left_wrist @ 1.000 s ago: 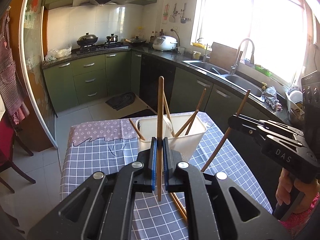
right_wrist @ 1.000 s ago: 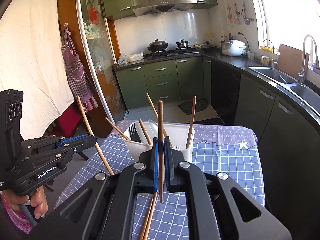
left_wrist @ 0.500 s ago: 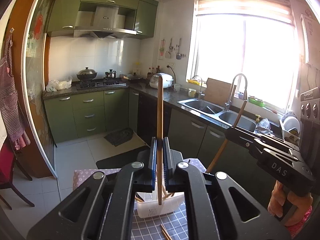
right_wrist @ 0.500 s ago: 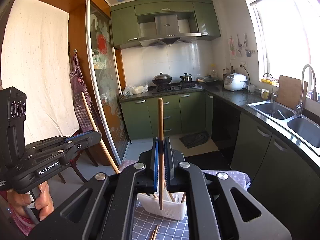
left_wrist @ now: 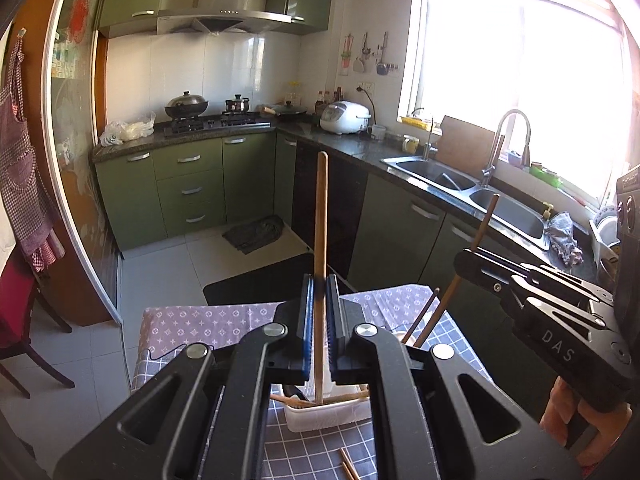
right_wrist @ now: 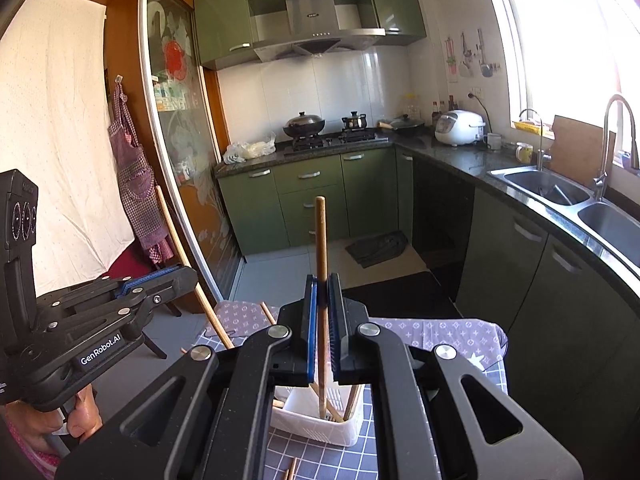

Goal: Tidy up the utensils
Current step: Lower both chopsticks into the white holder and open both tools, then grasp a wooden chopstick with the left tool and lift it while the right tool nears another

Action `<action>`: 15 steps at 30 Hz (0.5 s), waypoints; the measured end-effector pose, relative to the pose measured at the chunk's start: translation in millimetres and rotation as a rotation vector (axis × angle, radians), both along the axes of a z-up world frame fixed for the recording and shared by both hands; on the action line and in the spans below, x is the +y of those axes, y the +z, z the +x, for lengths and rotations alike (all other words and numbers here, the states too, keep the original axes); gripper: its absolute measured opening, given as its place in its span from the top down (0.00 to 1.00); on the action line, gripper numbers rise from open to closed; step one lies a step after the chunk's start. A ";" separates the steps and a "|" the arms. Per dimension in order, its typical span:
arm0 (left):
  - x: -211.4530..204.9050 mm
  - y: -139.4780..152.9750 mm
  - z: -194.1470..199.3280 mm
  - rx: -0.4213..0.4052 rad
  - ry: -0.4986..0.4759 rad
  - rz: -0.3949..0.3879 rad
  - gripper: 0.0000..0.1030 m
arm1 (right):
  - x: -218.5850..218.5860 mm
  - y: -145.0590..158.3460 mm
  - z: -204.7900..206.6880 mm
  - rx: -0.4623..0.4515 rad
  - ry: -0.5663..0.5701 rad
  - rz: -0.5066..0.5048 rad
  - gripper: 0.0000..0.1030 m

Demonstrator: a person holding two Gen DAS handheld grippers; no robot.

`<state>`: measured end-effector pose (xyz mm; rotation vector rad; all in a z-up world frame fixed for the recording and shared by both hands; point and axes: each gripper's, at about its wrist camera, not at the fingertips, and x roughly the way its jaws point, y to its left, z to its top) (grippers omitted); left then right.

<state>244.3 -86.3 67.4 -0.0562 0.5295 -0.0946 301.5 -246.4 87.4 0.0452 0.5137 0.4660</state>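
Note:
My left gripper is shut on a wooden chopstick held upright, its lower end inside the white plastic utensil basket on the checked tablecloth. My right gripper is shut on another wooden chopstick, also upright with its lower end in the white basket. Several chopsticks lean in the basket. The right gripper shows in the left wrist view, the left gripper in the right wrist view. Loose chopsticks lie on the cloth in front of the basket.
The table has a grey checked cloth with a purple patterned far edge. Green kitchen cabinets, a stove with pots, a rice cooker and a double sink lie beyond. A red chair stands at the left.
Both grippers tilted up, then came forward over the basket and lowered. The chopsticks' lower ends now sit inside the basket. Both grips stayed shut.

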 end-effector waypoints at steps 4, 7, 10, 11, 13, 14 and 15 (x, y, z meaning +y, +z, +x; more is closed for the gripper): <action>0.5 -16.0 1.5 0.047 -0.003 0.012 0.94 | 3.5 -17.3 3.0 0.031 0.006 -0.010 0.93; 3.5 -19.2 -1.4 0.061 -0.001 0.013 0.94 | 2.5 -15.9 -3.5 0.022 0.007 -0.009 0.93; 6.2 -15.3 -8.0 0.057 0.003 0.009 0.91 | -2.5 -7.7 -17.7 0.001 0.011 0.001 0.93; 8.1 -12.4 -11.4 0.052 0.003 0.002 0.87 | -5.1 -4.7 -25.7 -0.007 0.014 0.007 0.93; 10.9 -4.5 -21.3 0.031 -0.004 -0.013 0.80 | -11.1 0.4 -43.0 -0.029 0.022 0.017 0.91; 11.4 -0.3 -27.6 0.018 -0.005 -0.018 0.72 | -14.4 0.7 -51.6 -0.038 0.022 0.017 0.88; 12.3 3.8 -35.1 0.006 -0.006 -0.026 0.62 | -17.8 -1.3 -62.5 -0.046 0.019 0.016 0.88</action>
